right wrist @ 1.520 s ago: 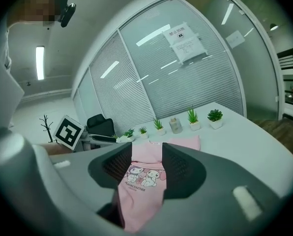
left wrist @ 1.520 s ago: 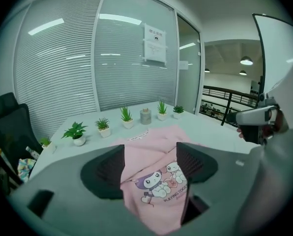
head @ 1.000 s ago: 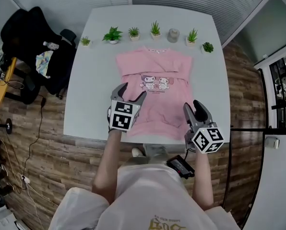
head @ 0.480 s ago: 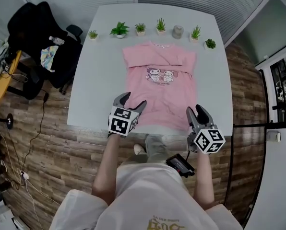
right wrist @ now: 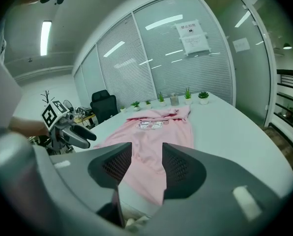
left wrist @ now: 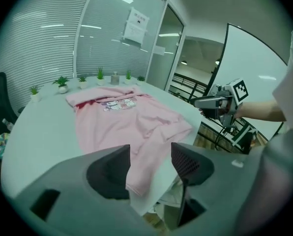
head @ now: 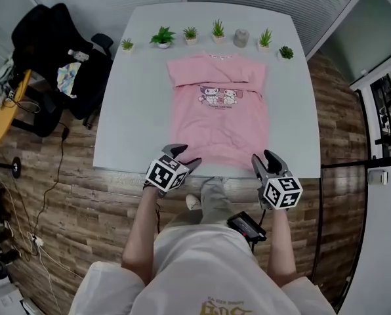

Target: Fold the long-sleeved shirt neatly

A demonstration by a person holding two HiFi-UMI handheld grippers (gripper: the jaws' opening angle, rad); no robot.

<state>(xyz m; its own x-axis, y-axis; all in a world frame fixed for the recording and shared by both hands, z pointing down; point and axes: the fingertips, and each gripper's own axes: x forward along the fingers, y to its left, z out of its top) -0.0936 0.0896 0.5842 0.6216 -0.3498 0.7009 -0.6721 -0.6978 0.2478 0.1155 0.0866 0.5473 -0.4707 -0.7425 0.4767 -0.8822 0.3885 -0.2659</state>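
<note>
Lying sleeves-in on the counter (head: 126, 117), the shirt (head: 218, 120) awaits its body fold; at its hem (head: 222, 162), the left tool (head: 184, 156), jaws just closing, straddles a corner unpinched, and the right tool (head: 264, 159) gapes empty.

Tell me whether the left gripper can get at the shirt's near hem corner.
Probably yes. The left gripper sits at the table edge. Its jaws have just been closing with the shirt's hem corner between them, pads not yet pressing; nothing blocks it.
</note>
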